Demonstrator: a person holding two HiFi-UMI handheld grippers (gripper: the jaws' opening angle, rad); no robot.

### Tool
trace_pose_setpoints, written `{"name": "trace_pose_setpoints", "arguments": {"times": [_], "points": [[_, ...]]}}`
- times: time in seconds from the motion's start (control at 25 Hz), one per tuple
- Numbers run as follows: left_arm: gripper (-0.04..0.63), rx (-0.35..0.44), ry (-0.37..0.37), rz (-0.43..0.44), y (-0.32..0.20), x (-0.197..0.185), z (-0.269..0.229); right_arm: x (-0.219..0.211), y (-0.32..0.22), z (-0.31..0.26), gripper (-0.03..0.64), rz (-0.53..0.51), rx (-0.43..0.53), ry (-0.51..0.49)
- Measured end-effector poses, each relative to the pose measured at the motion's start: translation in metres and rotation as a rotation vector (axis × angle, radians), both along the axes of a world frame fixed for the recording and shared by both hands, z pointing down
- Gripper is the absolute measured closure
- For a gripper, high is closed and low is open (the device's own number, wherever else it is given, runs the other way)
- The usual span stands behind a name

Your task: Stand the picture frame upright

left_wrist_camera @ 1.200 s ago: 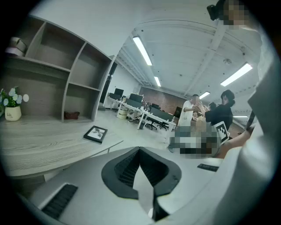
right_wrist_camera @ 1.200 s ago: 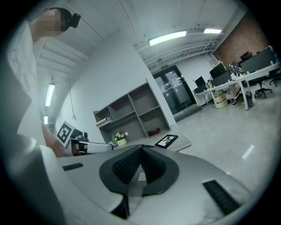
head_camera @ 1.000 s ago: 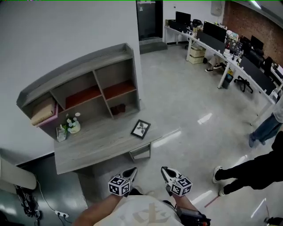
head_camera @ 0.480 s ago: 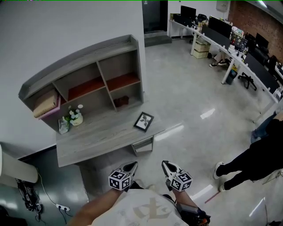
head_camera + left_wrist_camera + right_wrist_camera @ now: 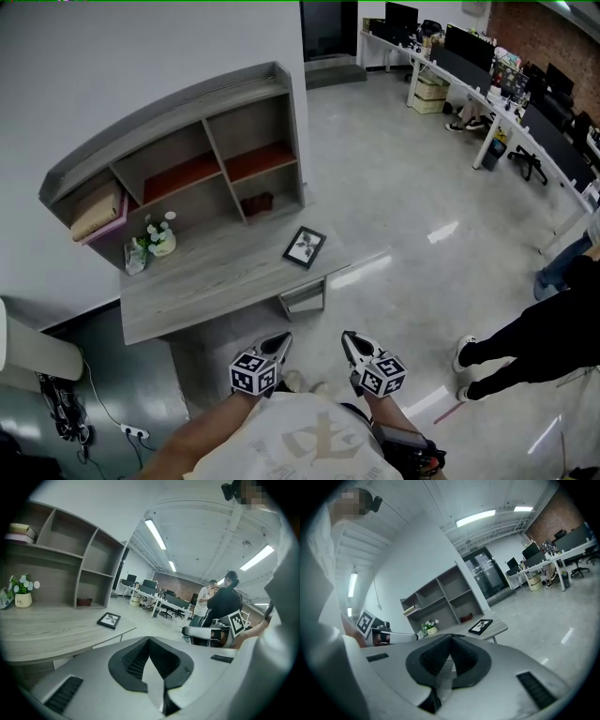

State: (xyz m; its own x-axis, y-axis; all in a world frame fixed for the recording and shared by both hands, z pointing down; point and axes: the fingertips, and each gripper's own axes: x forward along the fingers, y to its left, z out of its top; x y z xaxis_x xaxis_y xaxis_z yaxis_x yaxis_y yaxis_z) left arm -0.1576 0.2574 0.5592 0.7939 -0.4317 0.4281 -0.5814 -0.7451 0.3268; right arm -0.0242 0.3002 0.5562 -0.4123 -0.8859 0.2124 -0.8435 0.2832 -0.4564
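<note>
A black picture frame point(image 5: 305, 247) lies flat near the right end of a grey wooden desk point(image 5: 206, 291); it also shows in the left gripper view point(image 5: 108, 620) and the right gripper view point(image 5: 481, 626). My left gripper point(image 5: 284, 338) and right gripper point(image 5: 346, 337) hang side by side close to my body, well short of the desk. Both are shut with nothing between the jaws. In each gripper view the jaws meet at a point, left gripper point(image 5: 149, 639) and right gripper point(image 5: 451, 636).
A grey shelf unit point(image 5: 187, 150) stands on the back of the desk, with a small flower pot point(image 5: 157, 241) at its left and a dark object point(image 5: 256, 202) in a lower cubby. A person in black point(image 5: 534, 333) stands at the right. Office desks point(image 5: 497, 103) line the far right.
The head view has shifted slightly, so the desk and frame sit a little higher in the picture. Both grippers keep their place.
</note>
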Motion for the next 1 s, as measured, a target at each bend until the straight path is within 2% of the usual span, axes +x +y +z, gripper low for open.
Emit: {"name": "trace_pose_setpoints", "arguments": {"times": [1.0], "points": [[0.591, 0.022, -0.010, -0.041, -0.014, -0.010, -0.005, -0.003, -0.024, 0.005, 0.612, -0.018, -0.023, -0.028]]}}
